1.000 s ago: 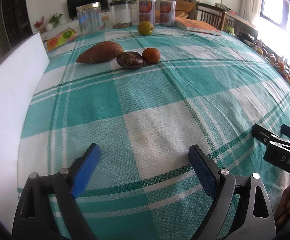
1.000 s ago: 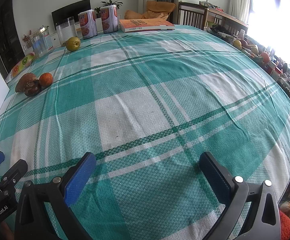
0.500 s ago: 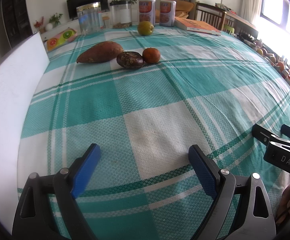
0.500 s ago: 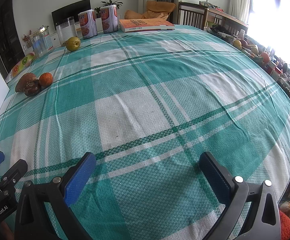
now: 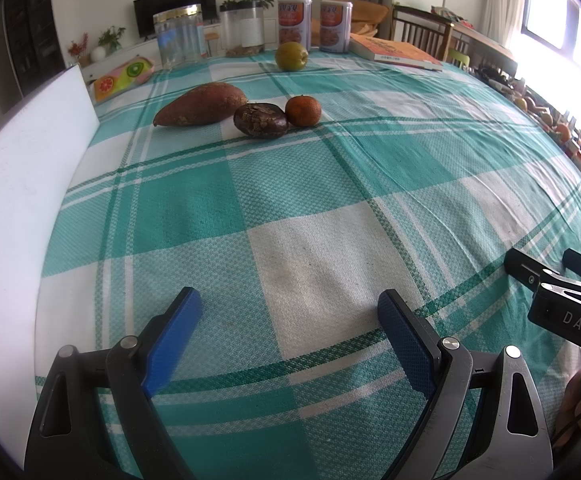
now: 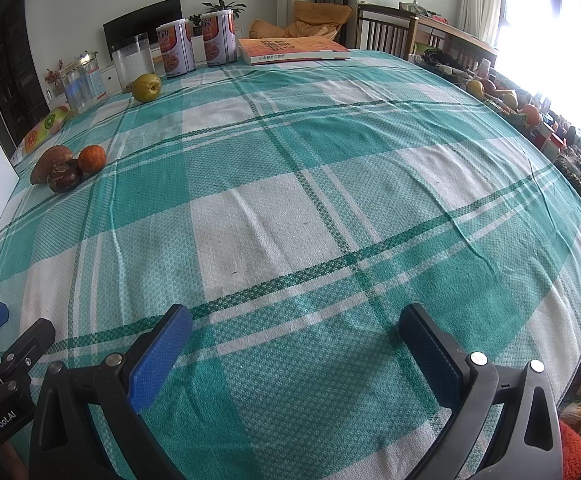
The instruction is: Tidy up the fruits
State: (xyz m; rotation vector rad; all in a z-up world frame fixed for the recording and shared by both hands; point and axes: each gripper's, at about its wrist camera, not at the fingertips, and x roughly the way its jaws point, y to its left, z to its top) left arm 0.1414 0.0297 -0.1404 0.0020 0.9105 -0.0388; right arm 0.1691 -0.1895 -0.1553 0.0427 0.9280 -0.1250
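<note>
A brown sweet potato (image 5: pixel 202 104), a dark wrinkled fruit (image 5: pixel 261 120) and a small orange (image 5: pixel 303 111) lie close together on the green checked tablecloth (image 5: pixel 290 200), far ahead of my left gripper (image 5: pixel 288 304). A yellow-green pear (image 5: pixel 291 56) sits farther back. My left gripper is open with nothing between its blue pads. From the right wrist, the same cluster lies at the far left: sweet potato (image 6: pixel 48 160), dark fruit (image 6: pixel 65 176), orange (image 6: pixel 92 159), pear (image 6: pixel 147 87). My right gripper (image 6: pixel 294 320) is open and empty above the near cloth.
A white board (image 5: pixel 14 208) stands along the table's left edge. Two clear jars (image 5: pixel 178 36), two printed cans (image 5: pixel 294 20) and an orange book (image 5: pixel 394 53) line the far side. A fruit-print pouch (image 5: pixel 122 77) lies at the back left. Chairs (image 6: pixel 386 36) stand behind.
</note>
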